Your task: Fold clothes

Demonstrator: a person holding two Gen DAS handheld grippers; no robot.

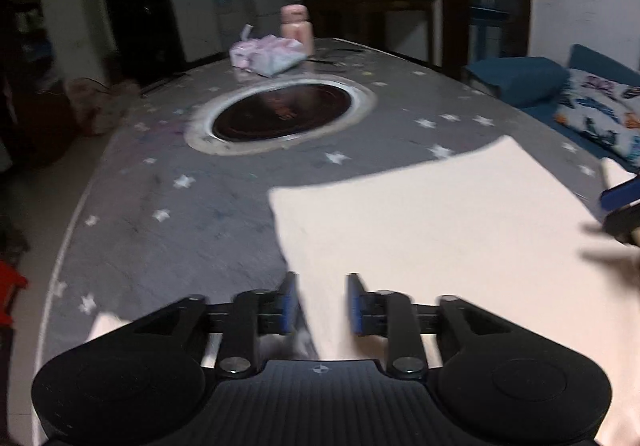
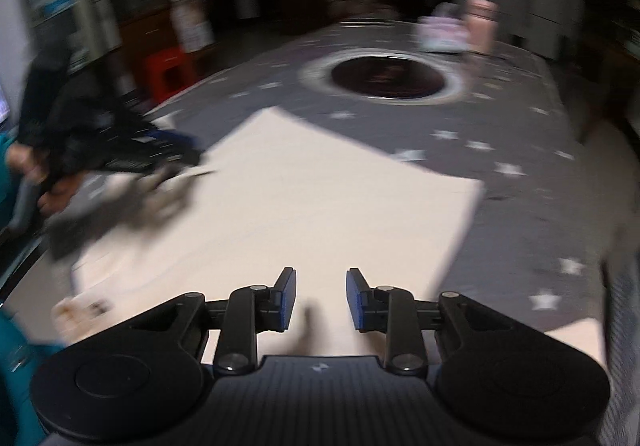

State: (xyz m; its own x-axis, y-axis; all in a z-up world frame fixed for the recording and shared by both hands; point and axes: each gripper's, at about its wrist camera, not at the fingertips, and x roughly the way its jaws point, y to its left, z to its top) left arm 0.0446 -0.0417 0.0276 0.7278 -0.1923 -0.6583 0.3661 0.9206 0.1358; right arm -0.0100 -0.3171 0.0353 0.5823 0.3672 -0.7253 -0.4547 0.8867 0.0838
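A pale cream cloth [image 1: 440,221] lies flat as a folded rectangle on the grey star-patterned table cover [image 1: 160,185]. My left gripper [image 1: 322,302] hovers over the cloth's near left edge, open, with nothing pinched between its blue pads. In the right wrist view the same cloth [image 2: 320,185] spreads ahead of my right gripper [image 2: 320,298], which is open above the cloth's near edge and grips nothing. The left gripper [image 2: 160,149], held in a person's hand, shows blurred at the cloth's left side. The right gripper's blue tip [image 1: 620,197] peeks in at the right edge of the left wrist view.
A round dark recess with a metal ring [image 1: 280,113] sits mid-table. Behind it stand a pink bottle [image 1: 295,27] and a pale bundle [image 1: 268,53]. A blue sofa with a patterned pillow [image 1: 600,117] is to the right. A red stool [image 2: 168,69] stands beside the table.
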